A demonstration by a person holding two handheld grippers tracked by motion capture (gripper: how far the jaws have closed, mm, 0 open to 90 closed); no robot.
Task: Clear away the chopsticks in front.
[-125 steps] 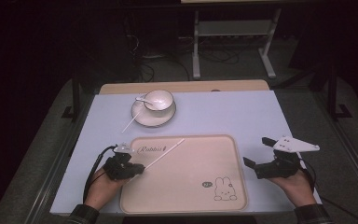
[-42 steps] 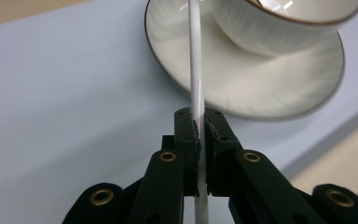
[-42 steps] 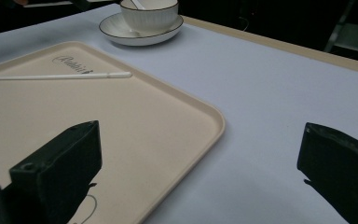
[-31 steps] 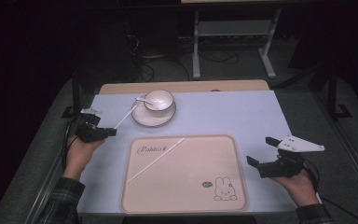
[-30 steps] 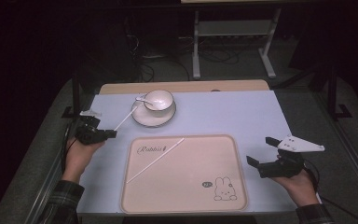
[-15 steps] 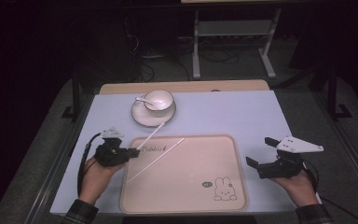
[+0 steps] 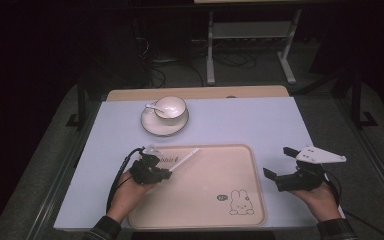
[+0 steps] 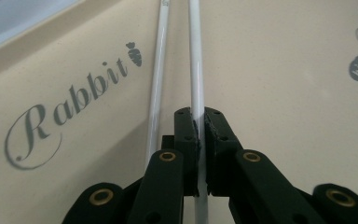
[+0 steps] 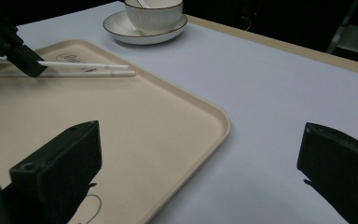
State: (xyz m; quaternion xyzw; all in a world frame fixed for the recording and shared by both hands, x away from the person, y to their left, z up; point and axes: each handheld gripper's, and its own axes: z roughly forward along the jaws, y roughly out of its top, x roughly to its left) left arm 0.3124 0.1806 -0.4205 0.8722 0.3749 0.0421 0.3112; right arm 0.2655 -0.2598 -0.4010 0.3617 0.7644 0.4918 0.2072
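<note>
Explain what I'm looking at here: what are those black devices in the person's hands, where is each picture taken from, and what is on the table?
A person sits at a table holding a hand-operated clamp with two jaws in each hand. The wide picture comes from a fixed camera above; the other two come from cameras riding on each clamp, looking along its black jaws. The left gripper is shut on a white chopstick, held over a beige tray printed with a rabbit; a second chopstick lies beside it on the tray. The right gripper rests open at the tray's right edge, holding nothing. Farther back stands a white cup on a saucer, with a spoon in it.
</note>
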